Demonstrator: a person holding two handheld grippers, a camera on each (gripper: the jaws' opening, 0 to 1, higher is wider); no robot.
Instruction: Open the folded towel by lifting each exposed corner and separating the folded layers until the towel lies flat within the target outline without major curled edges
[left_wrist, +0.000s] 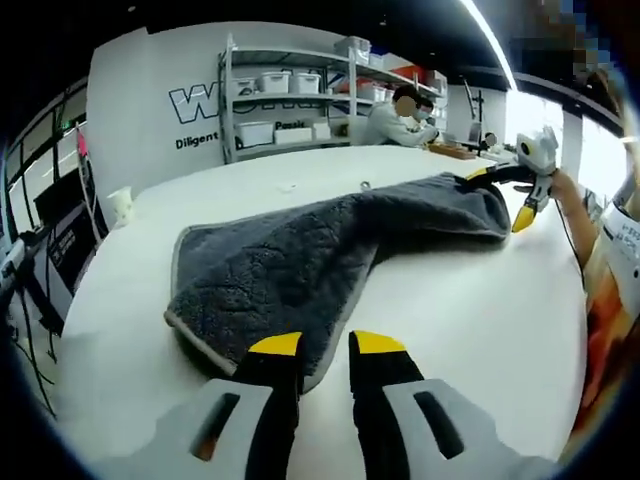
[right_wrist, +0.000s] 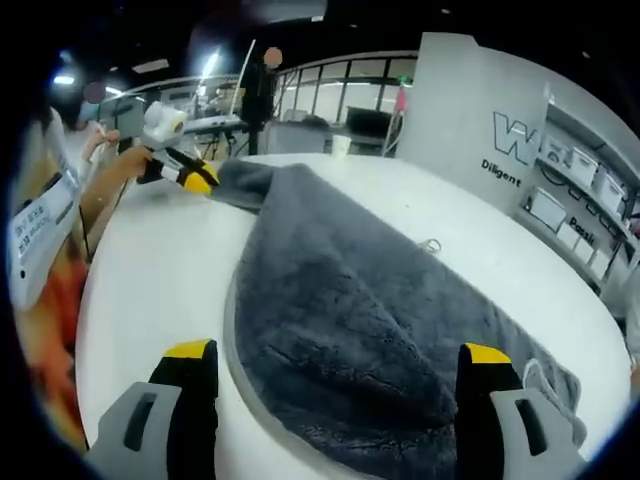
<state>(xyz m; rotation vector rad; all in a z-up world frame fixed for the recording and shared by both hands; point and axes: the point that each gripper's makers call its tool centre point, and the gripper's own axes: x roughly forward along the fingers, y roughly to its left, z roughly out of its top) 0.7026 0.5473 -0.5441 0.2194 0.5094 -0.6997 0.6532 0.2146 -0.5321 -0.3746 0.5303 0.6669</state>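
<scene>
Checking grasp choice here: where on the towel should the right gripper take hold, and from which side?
Probably the near hem of the towel, which lies between the open jaws of the right gripper. Come in low along the table from the gripper's own side, with one jaw under the hem. The pile humps up thick behind it, while the hem is thin and exposed.

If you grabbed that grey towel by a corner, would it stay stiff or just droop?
Most likely it would droop: the towel lies in soft folds and wrinkles on the table. Its thick fuzzy pile suggests some weight for a cloth, though still light. Pushed, it would probably bunch up rather than slide as one piece.
</scene>
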